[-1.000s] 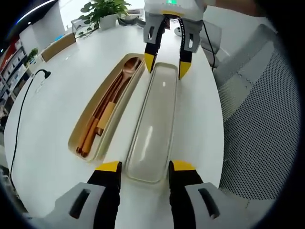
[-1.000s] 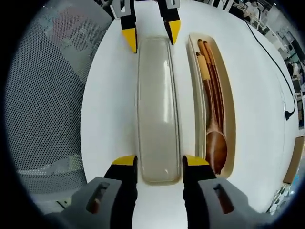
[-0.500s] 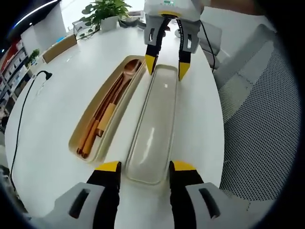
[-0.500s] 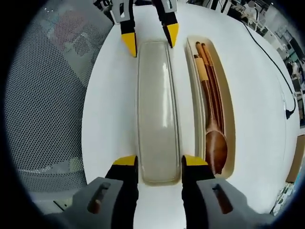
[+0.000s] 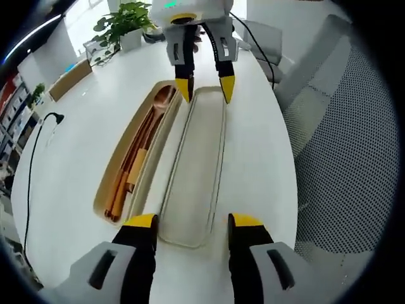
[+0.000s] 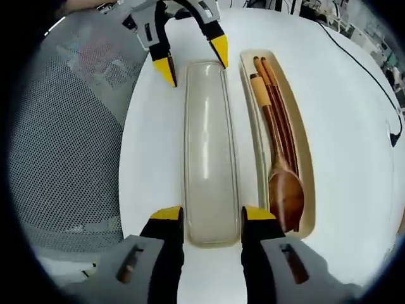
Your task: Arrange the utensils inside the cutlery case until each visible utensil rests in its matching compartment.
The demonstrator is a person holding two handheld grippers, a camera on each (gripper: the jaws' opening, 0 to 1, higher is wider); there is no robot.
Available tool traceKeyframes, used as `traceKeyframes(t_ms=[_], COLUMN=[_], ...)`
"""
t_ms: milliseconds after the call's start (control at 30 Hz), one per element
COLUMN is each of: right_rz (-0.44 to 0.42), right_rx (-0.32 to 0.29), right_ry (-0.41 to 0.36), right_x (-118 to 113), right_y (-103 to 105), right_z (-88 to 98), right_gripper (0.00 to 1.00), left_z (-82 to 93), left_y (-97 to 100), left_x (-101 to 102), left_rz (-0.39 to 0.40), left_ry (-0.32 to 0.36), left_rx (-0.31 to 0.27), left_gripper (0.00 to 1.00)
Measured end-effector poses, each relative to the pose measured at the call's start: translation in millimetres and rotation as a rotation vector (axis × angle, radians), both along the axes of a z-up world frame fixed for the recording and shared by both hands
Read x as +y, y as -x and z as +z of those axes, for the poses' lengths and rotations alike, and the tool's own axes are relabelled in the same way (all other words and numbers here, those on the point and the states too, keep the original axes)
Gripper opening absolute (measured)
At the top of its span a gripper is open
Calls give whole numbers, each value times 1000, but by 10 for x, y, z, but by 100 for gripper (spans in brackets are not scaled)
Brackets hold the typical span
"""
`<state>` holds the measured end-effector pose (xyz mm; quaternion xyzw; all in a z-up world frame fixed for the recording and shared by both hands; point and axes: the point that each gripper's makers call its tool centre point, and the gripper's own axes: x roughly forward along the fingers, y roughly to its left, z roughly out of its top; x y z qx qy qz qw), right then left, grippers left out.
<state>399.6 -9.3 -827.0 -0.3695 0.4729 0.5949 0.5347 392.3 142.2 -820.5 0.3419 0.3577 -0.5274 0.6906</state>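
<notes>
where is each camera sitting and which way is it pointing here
Left gripper view: rides on the left gripper, looking along the lid toward the right gripper at its far end; own two jaws rise from the bottom.
Right gripper view: rides on the right gripper, looking the opposite way along the lid toward the left gripper; own jaws at the bottom.
Shared: the lid, the open case holding a wooden spoon and chopsticks, the white table, and a mesh chair.

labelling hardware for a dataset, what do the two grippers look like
Both match: the left gripper and right gripper have grey bodies with slotted sides, black jaws and yellow fingertips. Seen from the left gripper view, the right one has a white housing with a green light on top.
</notes>
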Motion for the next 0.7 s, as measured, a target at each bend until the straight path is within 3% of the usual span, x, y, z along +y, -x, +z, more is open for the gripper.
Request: traceKeyframes(t_ms=[167, 267, 367, 500, 567, 700], right_rz=[-60, -69, -64, -112, -162, -193], right_rx=[80, 98, 117, 158, 194, 264], right_ry=[-17, -21, -16, -24, -17, 12], right_x=[21, 18, 9, 3, 1, -33], right_y=[16, 20, 69, 83, 102, 171], right_z=[24, 32, 40, 52, 63, 78], right_gripper=[32, 32, 32, 32, 32, 32], left_z=[117, 179, 164, 135, 99, 78], left_y=[-60, -70, -79, -42, -29, -31], left_x=[-52, -91, -70, -65, -24, -47], left_rz=[-43, -59, -70, -95, -158, -153], left_ry=[19, 38, 14, 4, -56, -48], left_rx=[-77, -99, -108, -108, -144, -144], left_gripper=[43, 40, 35, 35, 34, 33])
